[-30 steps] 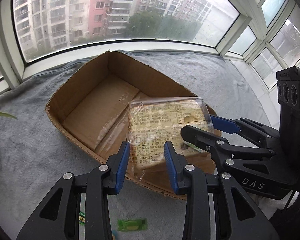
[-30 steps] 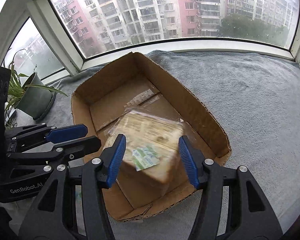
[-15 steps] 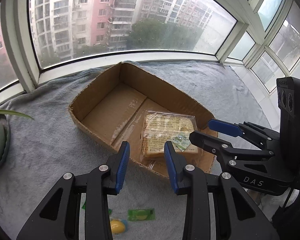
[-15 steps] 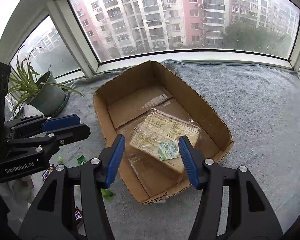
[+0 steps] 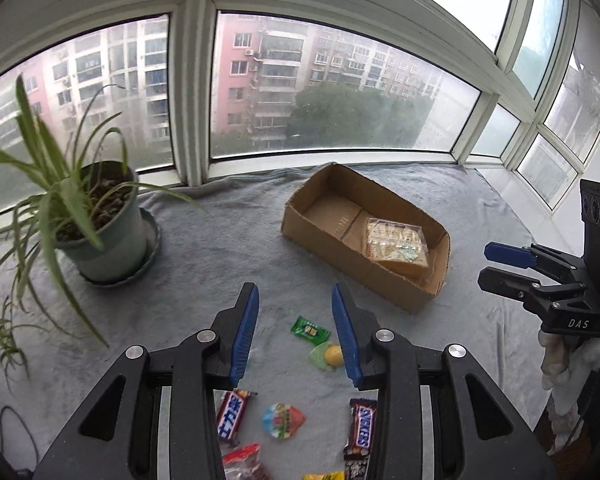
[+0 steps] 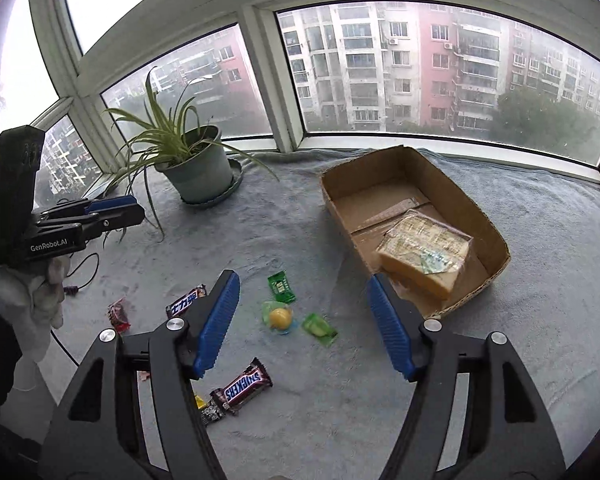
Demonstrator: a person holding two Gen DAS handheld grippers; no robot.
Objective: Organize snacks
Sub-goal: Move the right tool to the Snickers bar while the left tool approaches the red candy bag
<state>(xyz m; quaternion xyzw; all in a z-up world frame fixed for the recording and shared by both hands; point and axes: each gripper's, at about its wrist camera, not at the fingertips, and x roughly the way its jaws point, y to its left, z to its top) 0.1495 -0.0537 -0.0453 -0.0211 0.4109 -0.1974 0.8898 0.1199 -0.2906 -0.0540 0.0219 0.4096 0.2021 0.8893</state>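
Between placements, by the look of it: cardboard box (image 6: 416, 216) lay on the grey-covered bench (image 6: 540, 280) near the window, holding one wrapped bread pack (image 6: 424, 256) at its near end, far half bare. Loose snacks were scattered on the cloth short of the box.

Left hand-held gripper (image 5: 296, 332) hung empty above the small sweets, jaws fairly narrow and opening. Right hand-held gripper (image 6: 304, 324) hung empty too, jaws wider and opening, nothing between the pads.

Next move, probably: dropping onto one loose snack, closing, carrying it into the free part of the box. Likeliest picks were the Snickers bar (image 6: 242, 390), the green sachet (image 6: 281, 287) or the yellow sweet (image 6: 280, 318), all flat and small, so calling for a low, square approach to the cloth.

Hard to make out: red packet (image 5: 244, 460) and black-wrapped bar (image 5: 356, 468) cut off at the left view's bottom edge; second chocolate bar (image 5: 230, 416) half hidden behind a finger; tiny yellow wrapper (image 6: 199, 402) beside a dark packet barely legible.
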